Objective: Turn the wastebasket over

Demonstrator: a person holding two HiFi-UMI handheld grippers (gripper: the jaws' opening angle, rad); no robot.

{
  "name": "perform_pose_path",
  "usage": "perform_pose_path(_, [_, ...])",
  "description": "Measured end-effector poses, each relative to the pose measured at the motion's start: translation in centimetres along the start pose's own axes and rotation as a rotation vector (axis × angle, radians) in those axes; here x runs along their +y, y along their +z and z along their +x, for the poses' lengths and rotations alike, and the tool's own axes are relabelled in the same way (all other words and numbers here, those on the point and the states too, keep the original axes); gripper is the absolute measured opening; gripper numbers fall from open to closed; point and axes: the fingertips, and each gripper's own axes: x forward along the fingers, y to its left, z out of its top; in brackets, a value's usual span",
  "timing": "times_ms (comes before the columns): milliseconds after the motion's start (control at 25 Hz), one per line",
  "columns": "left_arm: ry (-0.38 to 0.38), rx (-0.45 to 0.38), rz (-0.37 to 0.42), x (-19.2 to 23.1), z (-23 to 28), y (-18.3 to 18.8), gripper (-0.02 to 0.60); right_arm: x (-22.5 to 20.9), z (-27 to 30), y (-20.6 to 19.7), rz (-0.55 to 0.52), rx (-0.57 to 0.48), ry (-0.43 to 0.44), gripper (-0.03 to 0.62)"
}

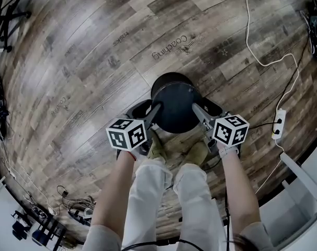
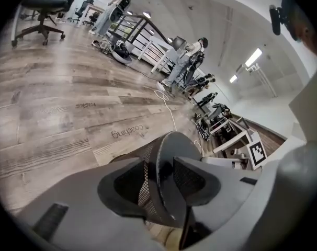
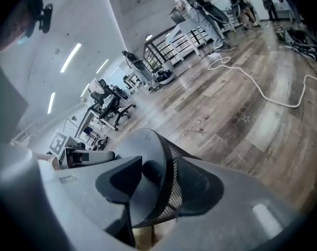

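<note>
Basket [image 1: 174, 106] sits on the floor [image 1: 95, 61] just ahead of my shoes [image 1: 158, 148], btwn both tongs. It's round, w/ a black mesh wall and a solid band at the edge. The face turned up reads as a smooth dark-grey disc, prob. the base, so I judge it's standing mouth-down, tho I can't be sure. No dents or contents visible. Left tongs [image 1: 149, 110] come in at its left side and right tongs [image 1: 203, 109] at its right, opposite each other and both angled down. That gives me two points to take it by and roll it w/o it swinging. Each pair is released, jaws gaping, w/ the basket's top edge btwn them: one jaw outside along the mesh, the other over the grey face. Nothing's clamped yet. Next, I reckon: close on the edge both sides, lift, flip. Mesh looks thin and could flex or slip if the grip's uneven. Further out, a white cable [image 1: 252, 51] snakes to a power strip [image 1: 278, 123] at right, well apart from the basket, so no snag likely.
</note>
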Motion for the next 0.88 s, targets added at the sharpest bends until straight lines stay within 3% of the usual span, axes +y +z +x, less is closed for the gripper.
perform_pose_path(120, [0.0, -0.092, -0.002, -0.3, -0.1, 2.8, 0.155, 0.2, 0.1, 1.8, -0.011, -0.062, 0.003, 0.201])
perform_pose_path(280, [-0.008, -0.184, 0.104, -1.2, 0.0, 7.0, 0.155, 0.9, 0.3, 5.5, -0.112, -0.192, -0.003, 0.201])
perform_pose_path(480, [-0.026, -0.234, 0.205, -1.1, -0.5, 7.6, 0.156, 1.7, 0.8, 6.1, -0.252, -0.259, -0.013, 0.198])
perform_pose_path(640, [-0.075, -0.201, 0.19, -1.0, -1.9, 4.4, 0.156, 2.3, -0.2, 3.3, -0.264, -0.248, 0.008, 0.195])
perform_pose_path(880, [-0.155, -0.034, 0.14, -1.2, -3.8, -1.5, 0.161, 2.7, -1.8, -1.1, -0.231, -0.15, 0.047, 0.189])
